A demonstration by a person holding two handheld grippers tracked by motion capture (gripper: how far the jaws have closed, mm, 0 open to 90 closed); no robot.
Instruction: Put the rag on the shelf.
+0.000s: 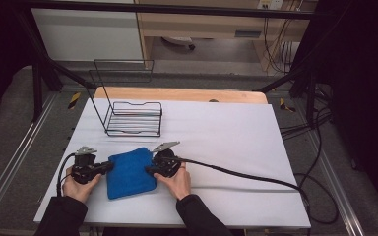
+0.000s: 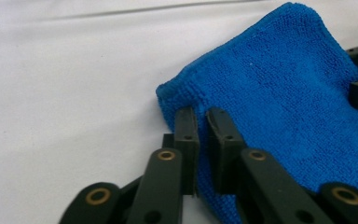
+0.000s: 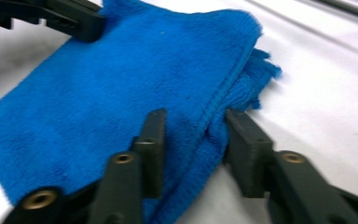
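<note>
Both hands steady the grippers at a folded blue cloth (image 1: 129, 171) on the table (image 1: 216, 132). Left gripper (image 2: 204, 122) is pinched on its edge; right gripper (image 3: 193, 128) straddles the fold, jaws half-open. Recommend closing squarely before lifting.

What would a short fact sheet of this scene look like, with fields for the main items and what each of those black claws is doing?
Surface: white table cover
Main item: folded blue towel, lying flat near the person's edge
Left gripper: jaws nearly shut, pinching the towel's edge
Right gripper: jaws apart, straddling the towel's thick folded edge
Hands: left hand and right hand, one on each gripper
Other item: black wire rack, beyond the towel, nothing in it
</note>
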